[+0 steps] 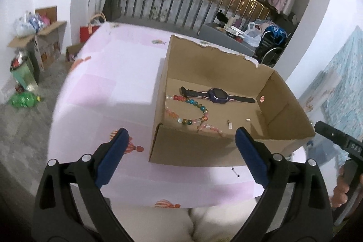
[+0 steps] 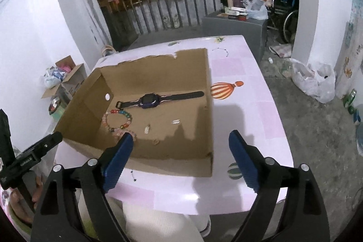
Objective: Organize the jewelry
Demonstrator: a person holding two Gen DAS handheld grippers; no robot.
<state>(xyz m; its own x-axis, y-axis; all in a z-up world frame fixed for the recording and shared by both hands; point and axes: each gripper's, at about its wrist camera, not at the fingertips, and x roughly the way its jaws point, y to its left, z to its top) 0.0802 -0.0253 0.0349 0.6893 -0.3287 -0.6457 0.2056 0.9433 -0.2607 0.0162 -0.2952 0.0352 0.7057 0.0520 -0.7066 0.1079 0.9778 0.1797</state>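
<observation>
An open cardboard box point(image 1: 192, 149) point(image 2: 170, 165) stands on a pink table point(image 1: 102, 83) point(image 2: 249, 110). Inside it lie a dark purple watch point(image 1: 217, 95) point(image 2: 154, 100), a coloured bead bracelet point(image 1: 188, 110) point(image 2: 118, 119) and a few tiny pale pieces point(image 1: 230, 124) point(image 2: 147, 129). A small dark stud point(image 1: 235, 172) point(image 2: 133, 175) lies on the table in front of the box. A thin chain point(image 2: 220, 49) lies beyond the box. My left gripper point(image 1: 181, 133) hovers open over the box's near left corner, empty. My right gripper point(image 2: 181, 136) hangs open above the near wall, also empty.
The table's near edge is just below both grippers, with a person's pale-trousered legs under it. On the floor stand cardboard boxes point(image 1: 45, 38) to the left and a white plastic bag point(image 2: 315, 83) to the right. A grey cabinet point(image 2: 233, 24), a wheelchair and a railing stand behind.
</observation>
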